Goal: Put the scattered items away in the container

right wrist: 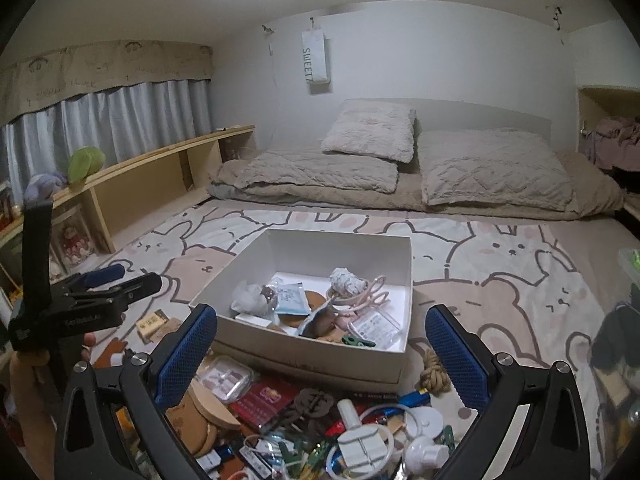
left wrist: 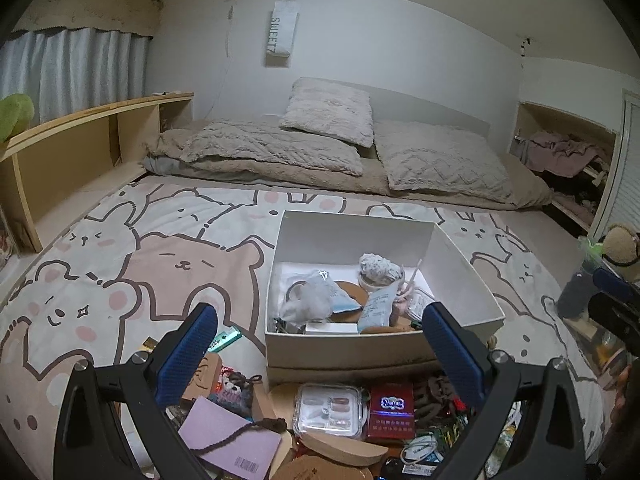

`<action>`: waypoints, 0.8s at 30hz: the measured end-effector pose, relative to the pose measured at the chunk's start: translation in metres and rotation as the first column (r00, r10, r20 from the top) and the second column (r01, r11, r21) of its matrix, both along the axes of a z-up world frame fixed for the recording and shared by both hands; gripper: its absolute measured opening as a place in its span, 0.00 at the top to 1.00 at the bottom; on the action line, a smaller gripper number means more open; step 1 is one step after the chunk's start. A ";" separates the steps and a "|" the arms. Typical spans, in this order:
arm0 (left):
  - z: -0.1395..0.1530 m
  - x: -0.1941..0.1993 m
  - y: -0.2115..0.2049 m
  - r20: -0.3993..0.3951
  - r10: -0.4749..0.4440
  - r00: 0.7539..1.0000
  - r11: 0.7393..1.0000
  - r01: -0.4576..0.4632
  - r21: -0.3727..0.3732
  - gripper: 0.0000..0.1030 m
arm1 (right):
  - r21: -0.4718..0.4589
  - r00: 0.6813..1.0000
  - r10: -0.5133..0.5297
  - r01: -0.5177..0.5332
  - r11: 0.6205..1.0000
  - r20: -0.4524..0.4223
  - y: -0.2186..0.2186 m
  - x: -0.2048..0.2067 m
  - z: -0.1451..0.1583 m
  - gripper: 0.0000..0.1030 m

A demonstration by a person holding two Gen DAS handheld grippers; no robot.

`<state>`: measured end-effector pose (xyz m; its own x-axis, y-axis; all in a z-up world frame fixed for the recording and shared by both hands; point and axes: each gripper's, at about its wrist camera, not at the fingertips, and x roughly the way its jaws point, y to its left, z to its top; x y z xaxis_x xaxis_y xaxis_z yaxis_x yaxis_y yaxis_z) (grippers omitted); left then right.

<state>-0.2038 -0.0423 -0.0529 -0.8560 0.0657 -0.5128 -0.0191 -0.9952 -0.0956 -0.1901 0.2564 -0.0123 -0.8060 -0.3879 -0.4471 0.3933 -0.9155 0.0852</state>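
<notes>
Broad bed sheet [left wrist: 100,248] printed with cartoon bears and rabbits, spread flat under everything. Beige pillows [left wrist: 440,164] and a folded quilt [left wrist: 256,148] along the sheet's far edge, against the white wall. Wooden shelf [left wrist: 72,148] running down the left edge.

White box [left wrist: 460,276], open-topped, sitting on its lid near the middle of the sheet, closer to the near edge. Already inside: a crumpled plastic bag [left wrist: 308,296], a grey-white bundle of yarn [left wrist: 378,268], a small blue-and-white packet [left wrist: 376,308], brown round coasters [right wrist: 314,298] and a pink hair claw [right wrist: 374,294].

Heap of loose items at the near edge, just in front of the box: a lilac booklet [left wrist: 224,436] with a brown cord across it, a clear case of press-on nails [left wrist: 330,410], a red cigarette pack [left wrist: 390,412] touching that case, a tan wooden half-disc [left wrist: 340,448], a white clip-like plastic piece [right wrist: 362,440], a coil of rope [right wrist: 434,376] at the box's right near corner.

Left gripper [left wrist: 320,340] raised over the heap, blue-padded fingers [left wrist: 192,348] spread wide apart, holding nothing. Right gripper [right wrist: 320,344] likewise over the heap, fingers [right wrist: 456,356] wide apart and empty
</notes>
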 end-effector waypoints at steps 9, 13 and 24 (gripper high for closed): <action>-0.004 0.018 0.007 -0.012 -0.029 1.000 1.000 0.029 -0.012 0.00 | -0.031 0.999 -0.036 0.035 0.999 -0.028 0.001 0.013 -0.001 0.00; -0.003 0.024 0.009 -0.021 -0.027 0.999 0.999 0.027 -0.023 0.00 | -0.027 0.999 -0.042 0.042 0.999 -0.027 -0.001 0.015 -0.004 0.00; 0.001 0.030 0.013 -0.029 -0.062 0.998 0.996 0.060 -0.059 0.00 | 0.009 0.996 -0.086 0.086 0.996 -0.021 -0.005 0.023 -0.016 0.00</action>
